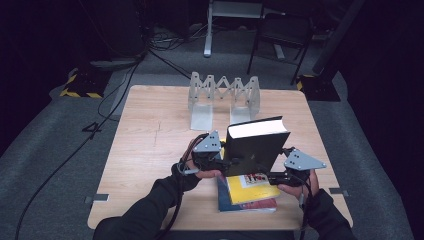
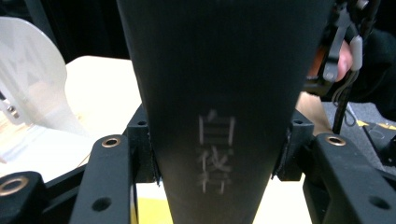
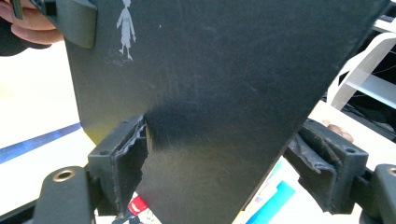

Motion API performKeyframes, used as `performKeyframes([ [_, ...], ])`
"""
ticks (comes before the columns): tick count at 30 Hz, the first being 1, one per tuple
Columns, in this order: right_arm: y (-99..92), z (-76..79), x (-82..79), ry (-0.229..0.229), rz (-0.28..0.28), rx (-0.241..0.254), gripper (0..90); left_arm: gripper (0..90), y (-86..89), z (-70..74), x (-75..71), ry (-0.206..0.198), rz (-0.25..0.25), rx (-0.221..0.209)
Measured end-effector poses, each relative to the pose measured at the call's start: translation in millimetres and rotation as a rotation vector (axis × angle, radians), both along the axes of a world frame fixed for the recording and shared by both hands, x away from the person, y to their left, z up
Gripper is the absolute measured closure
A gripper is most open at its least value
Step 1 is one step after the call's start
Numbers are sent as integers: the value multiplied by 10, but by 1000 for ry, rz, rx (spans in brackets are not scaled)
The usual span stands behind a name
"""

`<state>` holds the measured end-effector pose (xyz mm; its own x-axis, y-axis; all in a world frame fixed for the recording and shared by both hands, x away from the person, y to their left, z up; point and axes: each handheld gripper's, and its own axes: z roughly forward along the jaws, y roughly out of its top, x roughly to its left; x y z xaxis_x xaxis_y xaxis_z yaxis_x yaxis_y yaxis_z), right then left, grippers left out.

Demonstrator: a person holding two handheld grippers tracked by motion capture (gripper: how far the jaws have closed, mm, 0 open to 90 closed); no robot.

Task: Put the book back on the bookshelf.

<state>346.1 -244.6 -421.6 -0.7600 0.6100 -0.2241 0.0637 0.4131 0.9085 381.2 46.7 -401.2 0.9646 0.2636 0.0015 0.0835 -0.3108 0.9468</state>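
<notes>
Left gripper (image 2: 215, 154) pinches the black book (image 1: 256, 147) across its spine, both pads on the covers. Right gripper (image 3: 224, 163) has its jaws spread around the book's lower corner; the far pad stands clear. Book is upright above a yellow book (image 1: 250, 189).

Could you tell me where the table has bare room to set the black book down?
Free: the wide left side of the table, and the strip right of the folding rack. Crowded: the near middle, where the black book stands above the stacked books.
</notes>
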Motion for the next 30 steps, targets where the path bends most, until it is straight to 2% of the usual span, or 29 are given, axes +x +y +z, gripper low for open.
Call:
performKeyframes([
  [17,16,2,-26,-9,3,-14,224,467,-123,186,-18,-35,-7,-41],
  [30,23,6,-28,-8,-1,-17,227,487,-194,313,-49,-67,4,-35],
])
